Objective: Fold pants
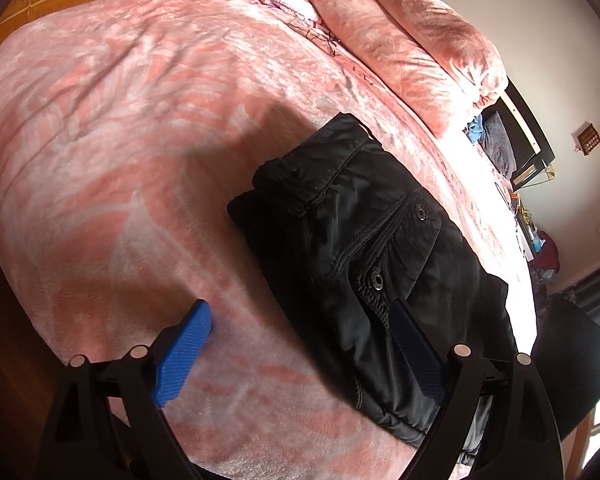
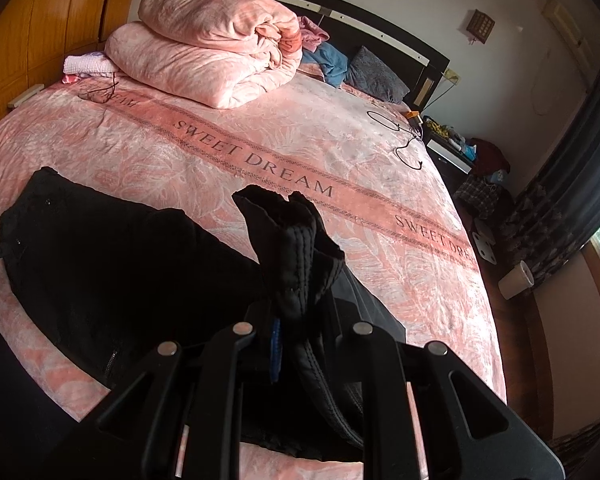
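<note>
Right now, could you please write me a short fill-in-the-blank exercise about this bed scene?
1. The pants are ____ in colour.
2. The right claw is shut on the pants' ____.
3. The left claw stands ____.
4. The bedspread reads "SWEET ____".

Missing: black; hem; open; DREAM

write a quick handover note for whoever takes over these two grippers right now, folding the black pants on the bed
Right gripper: jaws shut on a bunched end of the black pants, which sticks up between them.
Left gripper: jaws open, holding nothing; one pad over the pants, near the snap pocket, the other over the pink bedspread. Contact cannot be told.
Pants: lying across the near part of the bed, the waist end toward the left gripper.
Done: one end picked up.
Left: probably carry the held end over onto the rest, release, flatten the fold. How many folds are already made is unclear.
</note>
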A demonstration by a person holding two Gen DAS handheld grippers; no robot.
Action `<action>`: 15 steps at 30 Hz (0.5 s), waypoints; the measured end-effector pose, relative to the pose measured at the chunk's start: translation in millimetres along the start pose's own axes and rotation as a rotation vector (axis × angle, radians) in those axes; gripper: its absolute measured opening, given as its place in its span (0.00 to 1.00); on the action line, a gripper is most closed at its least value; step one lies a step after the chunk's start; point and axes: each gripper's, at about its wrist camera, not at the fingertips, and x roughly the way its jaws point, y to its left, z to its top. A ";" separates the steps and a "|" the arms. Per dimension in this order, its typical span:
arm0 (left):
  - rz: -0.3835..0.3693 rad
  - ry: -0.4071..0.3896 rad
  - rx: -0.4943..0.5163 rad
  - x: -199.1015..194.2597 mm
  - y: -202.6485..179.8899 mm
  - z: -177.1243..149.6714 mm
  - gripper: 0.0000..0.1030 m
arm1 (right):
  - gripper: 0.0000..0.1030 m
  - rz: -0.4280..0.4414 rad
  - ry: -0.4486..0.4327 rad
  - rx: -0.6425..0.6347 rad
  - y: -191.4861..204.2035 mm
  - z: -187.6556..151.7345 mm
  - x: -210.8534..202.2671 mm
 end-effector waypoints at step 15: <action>-0.007 0.000 -0.005 -0.3 2.2 -0.7 0.88 | 0.14 -0.125 0.027 -0.322 89.4 -55.2 31.0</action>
